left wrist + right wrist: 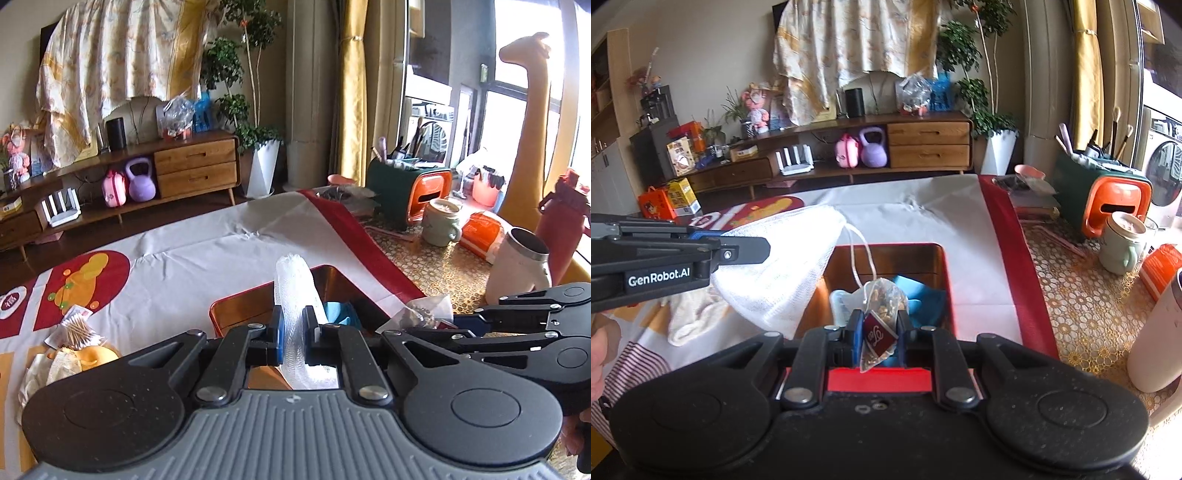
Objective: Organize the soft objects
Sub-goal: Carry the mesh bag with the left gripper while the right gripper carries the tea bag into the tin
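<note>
My left gripper [293, 328] is shut on a white mesh bag [295, 291] and holds it above the near left part of a red tray [236, 306]. The bag [783, 266] and the left gripper [738, 245] also show in the right wrist view. My right gripper [879, 328] is shut on a clear pyramid tea bag [882, 314] with a dark red tag, above the red tray [945, 273]. The right gripper [436, 326] shows at the right of the left wrist view. A blue cloth [923, 295] lies in the tray.
A pile of soft items and a cotton swab pack [75, 326] lies at the left on the white and red tablecloth [207, 243]. A green mug [1119, 243], a white tumbler [1156, 332], an orange packet [1161, 266] and an orange-green bin [1108, 192] stand to the right.
</note>
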Tool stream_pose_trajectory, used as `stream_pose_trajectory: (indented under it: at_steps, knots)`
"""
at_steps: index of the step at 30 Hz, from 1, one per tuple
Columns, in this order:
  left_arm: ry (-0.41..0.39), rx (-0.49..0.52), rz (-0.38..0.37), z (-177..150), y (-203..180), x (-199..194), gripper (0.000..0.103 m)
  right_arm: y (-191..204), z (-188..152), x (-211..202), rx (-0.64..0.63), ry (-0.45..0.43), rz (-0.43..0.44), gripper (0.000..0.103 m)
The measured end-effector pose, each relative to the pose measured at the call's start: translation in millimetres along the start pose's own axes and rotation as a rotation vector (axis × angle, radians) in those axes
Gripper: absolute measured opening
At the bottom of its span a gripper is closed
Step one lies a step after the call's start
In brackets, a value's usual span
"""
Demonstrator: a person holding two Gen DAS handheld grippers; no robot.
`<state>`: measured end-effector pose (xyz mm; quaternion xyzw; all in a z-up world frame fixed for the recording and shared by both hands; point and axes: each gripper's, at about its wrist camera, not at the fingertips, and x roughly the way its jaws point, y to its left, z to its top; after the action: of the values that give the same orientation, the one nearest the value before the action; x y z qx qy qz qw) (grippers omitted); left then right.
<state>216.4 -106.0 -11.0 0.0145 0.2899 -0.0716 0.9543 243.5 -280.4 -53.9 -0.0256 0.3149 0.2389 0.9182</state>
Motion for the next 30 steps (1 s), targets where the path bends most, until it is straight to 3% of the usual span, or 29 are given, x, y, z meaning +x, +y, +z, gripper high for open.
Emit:
stream_pose_trajectory:
  at_steps: [17,30]
  knots:
    - [0.111,-0.047,0.043,-7.9,3.4,92.3,0.009,-23.8,-4.8,69.0,0.031,0.104,-0.014,0.019]
    - [0.236,-0.03,0.025,-28.3,1.7,133.0,0.009,-16.5,-10.0,87.0,0.004,0.132,-0.017,0.023]
